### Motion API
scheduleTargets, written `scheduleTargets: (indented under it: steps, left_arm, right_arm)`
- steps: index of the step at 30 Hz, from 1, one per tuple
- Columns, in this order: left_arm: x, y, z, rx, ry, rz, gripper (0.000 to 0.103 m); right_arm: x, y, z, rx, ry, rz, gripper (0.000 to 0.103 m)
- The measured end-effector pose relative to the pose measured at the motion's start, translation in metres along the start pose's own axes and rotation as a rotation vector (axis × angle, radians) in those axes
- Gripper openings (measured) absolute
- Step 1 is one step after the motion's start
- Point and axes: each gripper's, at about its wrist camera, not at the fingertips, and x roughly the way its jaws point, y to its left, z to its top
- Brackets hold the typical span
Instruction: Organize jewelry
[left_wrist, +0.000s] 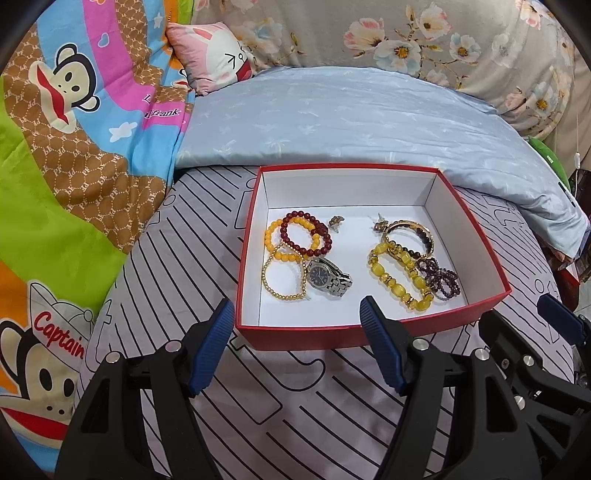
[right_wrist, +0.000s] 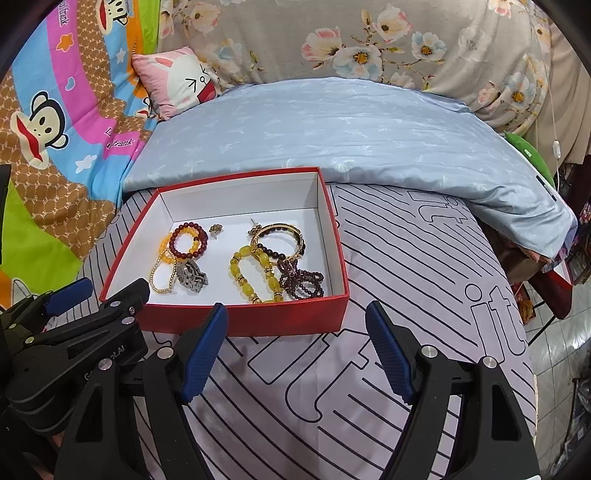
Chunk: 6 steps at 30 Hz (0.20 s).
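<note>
One red box (left_wrist: 310, 338), open-topped, white inside, sits on the striped bed sheet (left_wrist: 258, 424) just ahead of both sets of jaws. All the jewelry lies inside it, in two clusters.

Count, cluster nearer the left gripper (left_wrist: 295, 347):
- 1 dark red bead bracelet (left_wrist: 295, 245)
- 1 orange bead bracelet (left_wrist: 271, 236), partly under the red one
- 1 small gold bead bracelet (left_wrist: 269, 284)
- 1 metal wristwatch (left_wrist: 325, 280), dark dial, touching the gold bracelet
- 1 small earring (left_wrist: 336, 222), lying apart from the rest

Count, cluster nearer the right gripper (right_wrist: 295, 347):
- 1 chunky yellow bead bracelet (right_wrist: 240, 277)
- 1 gold bangle (right_wrist: 301, 240) with dark beads overlapping it
- 1 dark purple bead strand (right_wrist: 306, 284), looped; one or two pieces, cannot tell
- 1 second earring (right_wrist: 254, 228) at the bangle's far edge, too small to make out clearly

Hidden or cut off: the box's near wall hides the floor strip just behind it. In the right wrist view the watch shows only its band side; the dial is not readable. The fisheye rims crop the cartoon monkey blanket (left_wrist: 74, 147), floral cover (left_wrist: 406, 44) and blue pillow (left_wrist: 369, 118).

Pose: both grippers angle downward toward the box, side by side, each visible at the edge of the other's view. Left jaws spread wide, nothing between them, straddling the box's near wall. Right jaws likewise wide apart and empty, over the sheet just short of the box's near right corner.
</note>
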Motion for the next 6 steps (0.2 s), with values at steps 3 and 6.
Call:
scheduleTargets:
  steps: [3,6]
  left_arm:
    - [0.0007,0.0000,-0.0003,-0.004,0.005,-0.006,0.067]
    - [0.0016,0.0000,-0.0007,0.000,0.009,-0.009,0.067]
  right_arm:
    - [0.0002,-0.0001,0.0001,0.001,0.000,-0.001,0.074]
    - [0.0006,-0.0001,-0.0001,0.001,0.002,-0.001,0.074]
